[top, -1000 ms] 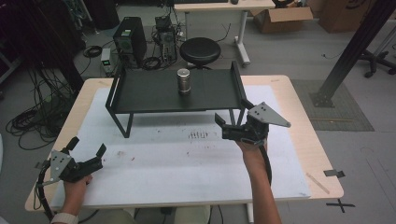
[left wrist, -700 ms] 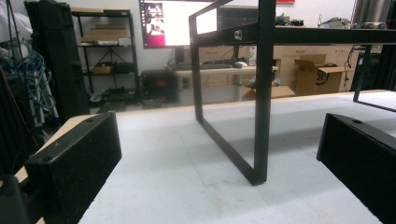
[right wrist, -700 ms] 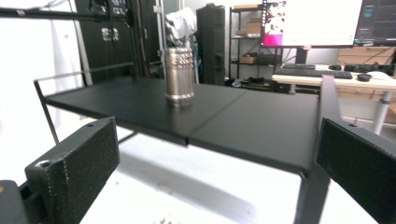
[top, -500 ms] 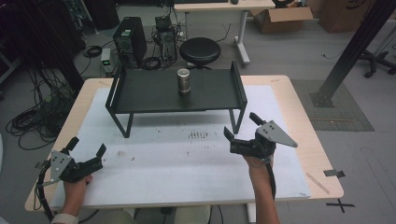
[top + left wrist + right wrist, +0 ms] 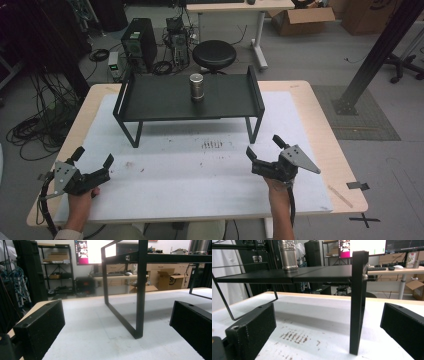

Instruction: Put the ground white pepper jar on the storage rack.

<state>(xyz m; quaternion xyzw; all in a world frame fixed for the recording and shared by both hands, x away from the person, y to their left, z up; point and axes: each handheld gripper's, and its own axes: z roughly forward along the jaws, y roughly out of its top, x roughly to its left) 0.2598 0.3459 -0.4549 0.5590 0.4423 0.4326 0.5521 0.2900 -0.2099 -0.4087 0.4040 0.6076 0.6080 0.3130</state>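
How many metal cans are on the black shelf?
1. A single metal can stands upright near the middle of the black shelf, toward its far edge; nothing on the shelf seems hidden.

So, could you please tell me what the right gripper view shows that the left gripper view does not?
Right gripper view alone: the metal cylinder standing on the black shelf, and brown marks on the white mat. Left gripper view alone: the table's wooden corner and a bright screen behind. Both share open tongs, a shelf leg ahead, and the white mat.
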